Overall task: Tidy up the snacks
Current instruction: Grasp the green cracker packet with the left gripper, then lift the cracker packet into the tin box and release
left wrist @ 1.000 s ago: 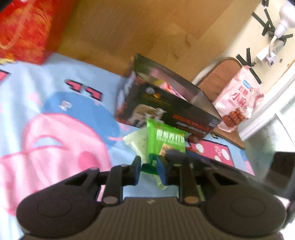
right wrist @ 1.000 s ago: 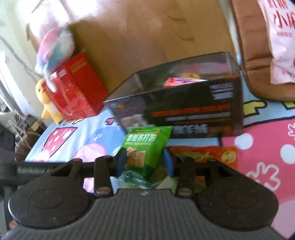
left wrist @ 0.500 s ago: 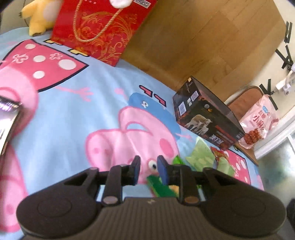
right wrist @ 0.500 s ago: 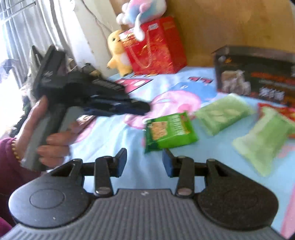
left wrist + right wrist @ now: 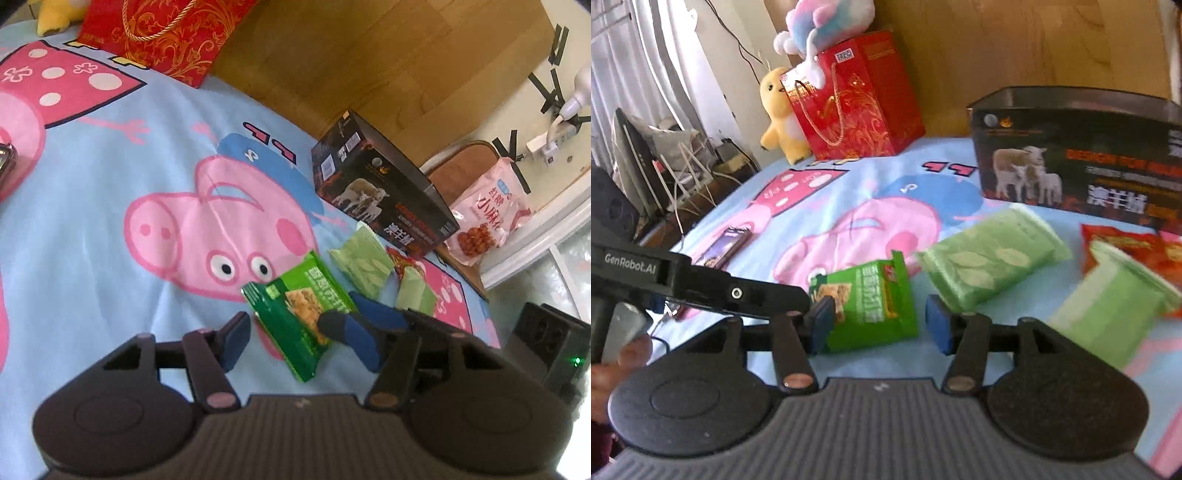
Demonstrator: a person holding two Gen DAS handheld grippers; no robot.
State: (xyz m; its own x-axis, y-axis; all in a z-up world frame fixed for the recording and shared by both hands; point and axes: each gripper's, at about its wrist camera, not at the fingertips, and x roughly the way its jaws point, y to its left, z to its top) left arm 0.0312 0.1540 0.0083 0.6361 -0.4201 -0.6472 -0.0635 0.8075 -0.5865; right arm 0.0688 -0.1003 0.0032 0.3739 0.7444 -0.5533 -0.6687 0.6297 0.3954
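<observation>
A dark green snack packet (image 5: 295, 310) lies on the cartoon blanket (image 5: 110, 229). It sits between the fingers of my left gripper (image 5: 295, 341), whose jaws are opening; its left pad stands clear of the packet. The same packet (image 5: 871, 306) also sits between the fingers of my right gripper (image 5: 879, 326), also opening, with a gap at its right pad. One of the right gripper's fingers (image 5: 380, 312) reaches in from the right. The left gripper's black body (image 5: 701, 284) comes in from the left. The open black box (image 5: 1071, 155) stands behind.
Two pale green packets (image 5: 990, 262) (image 5: 1108, 306) and a red-orange one (image 5: 1123, 243) lie near the box (image 5: 380, 199). A pink bag (image 5: 487, 214) leans at the far right. A red gift bag (image 5: 857, 99) and a yellow plush (image 5: 779, 114) stand at the blanket's far edge.
A second ago both grippers were shut on the green packet in front of the box. Both have pulled back from the box, and their jaws have widened around the packet on the blanket.
</observation>
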